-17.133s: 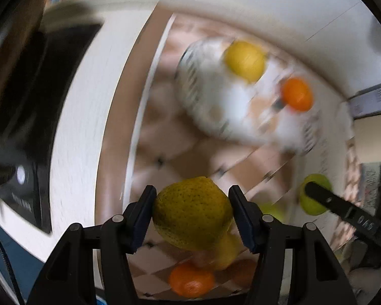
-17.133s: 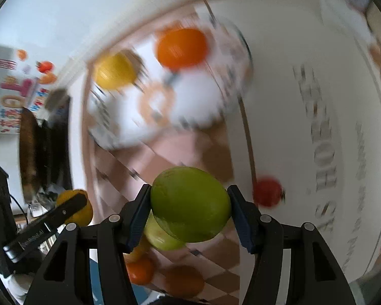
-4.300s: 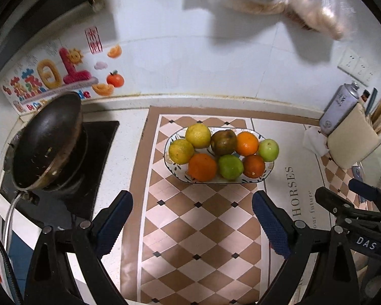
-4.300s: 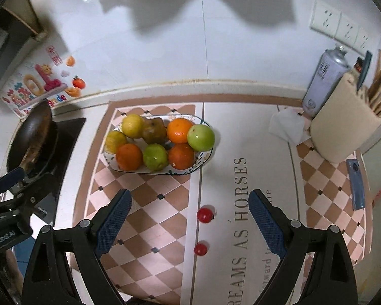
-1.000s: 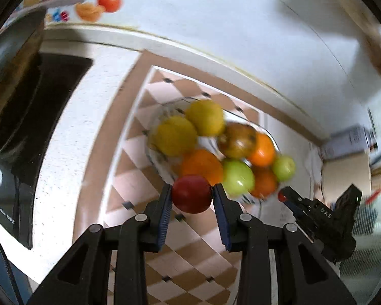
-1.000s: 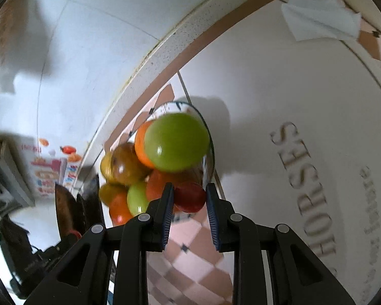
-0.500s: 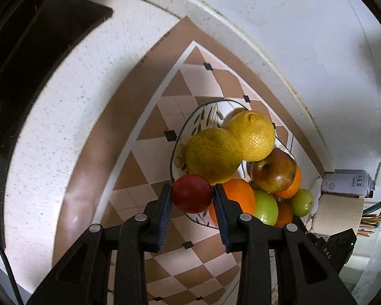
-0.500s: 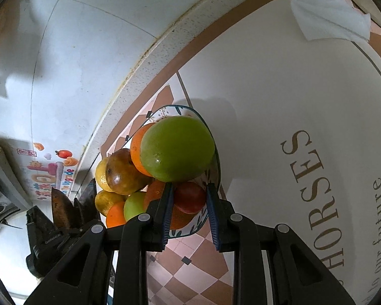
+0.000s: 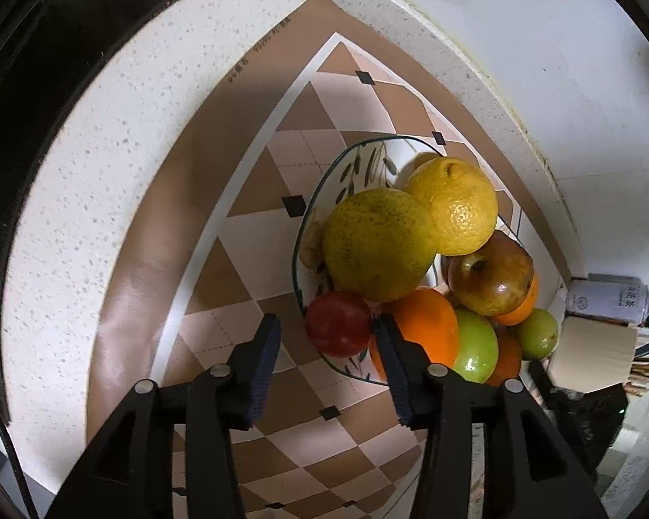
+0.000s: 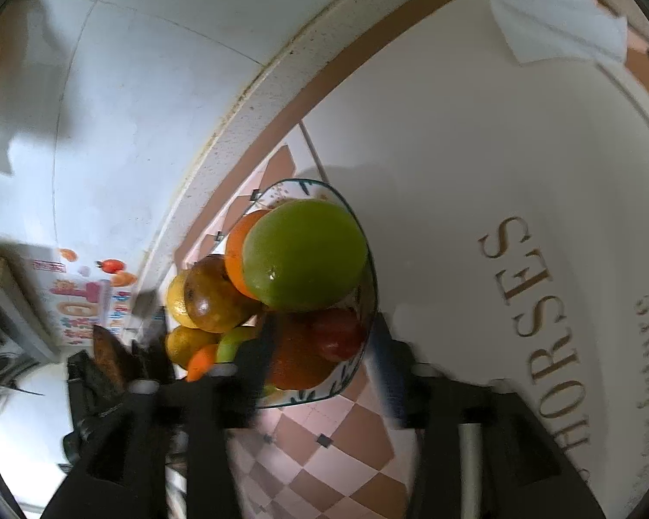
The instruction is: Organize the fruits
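Left gripper (image 9: 326, 352): jaws just opening, red fruit (image 9: 338, 323) between them, free of the left pad, on bowl (image 9: 311, 233) rim at 7 o'clock.
Right gripper (image 10: 320, 361): jaws just opening, second red fruit (image 10: 339, 334) loose between, at 5 o'clock in bowl.

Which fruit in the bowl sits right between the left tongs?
The small red fruit at the bowl's near edge, between the left tongs; the yellow, orange and green fruits lie farther back.
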### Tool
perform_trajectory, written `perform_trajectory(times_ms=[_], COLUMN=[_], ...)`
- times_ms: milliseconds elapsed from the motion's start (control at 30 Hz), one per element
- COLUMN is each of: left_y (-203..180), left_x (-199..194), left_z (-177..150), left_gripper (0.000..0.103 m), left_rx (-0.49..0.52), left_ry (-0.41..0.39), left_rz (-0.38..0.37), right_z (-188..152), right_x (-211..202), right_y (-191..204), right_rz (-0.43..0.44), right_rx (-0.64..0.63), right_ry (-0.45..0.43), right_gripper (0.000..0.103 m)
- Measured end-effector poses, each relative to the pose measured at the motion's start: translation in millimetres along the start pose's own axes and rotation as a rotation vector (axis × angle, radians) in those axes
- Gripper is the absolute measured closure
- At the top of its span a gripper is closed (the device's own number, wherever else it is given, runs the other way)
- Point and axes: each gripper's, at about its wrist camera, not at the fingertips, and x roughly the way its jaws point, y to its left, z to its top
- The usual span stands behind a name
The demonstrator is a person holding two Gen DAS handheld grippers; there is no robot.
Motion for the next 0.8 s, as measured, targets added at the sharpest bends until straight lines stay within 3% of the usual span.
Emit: perform_trajectory(times_ms=[67, 200, 267, 367, 500, 600, 800], left_y=[-2.0, -6.5, -9.5, -18.6, -34.2, -44.5, -54.3], left_x=[-5.2, -20.1, -26.9, -38.2, -48.1, -53.2, -76.6], left_z=[-1.2, -6.8, -9.7, -20.7, -41.9, -57.3, -83.4], left_gripper=[0.036, 0.031, 0.017, 0.007, 0.005, 0.005, 0.005], left_rx=[0.022, 0.072, 0.096, 0.155, 0.253, 0.307, 0.338], left_ry=[-0.023, -0.067, -0.093, -0.142, -0.202, -0.236, -0.297], left_rz=[0.033, 0.082, 0.114, 0.203, 0.323, 0.372, 0.367], right_z=[-0.8, -3.6, -7.6, -19.5, -42.2, -53.2, -68.2], right_x=[-4.5, -13.9, -20.3, -26.8, -28.6, -35.7, -62.4], right_y=[1.8, 8.9, 17.6, 40.0, 70.0, 80.4, 97.7], right_rz=[-0.004, -0.056, -0.128, -0.271, -0.418, -0.446, -0.453], right_rx=[-0.006, -0.06, -0.118, -0.258, -0.455, -0.515, -0.583], right_ry=[-0.01, -0.016, -0.024, -0.035, -0.051, -0.075, -0.113], right_gripper=[0.029, 0.027, 0.02, 0.009, 0.006, 0.006, 0.005])
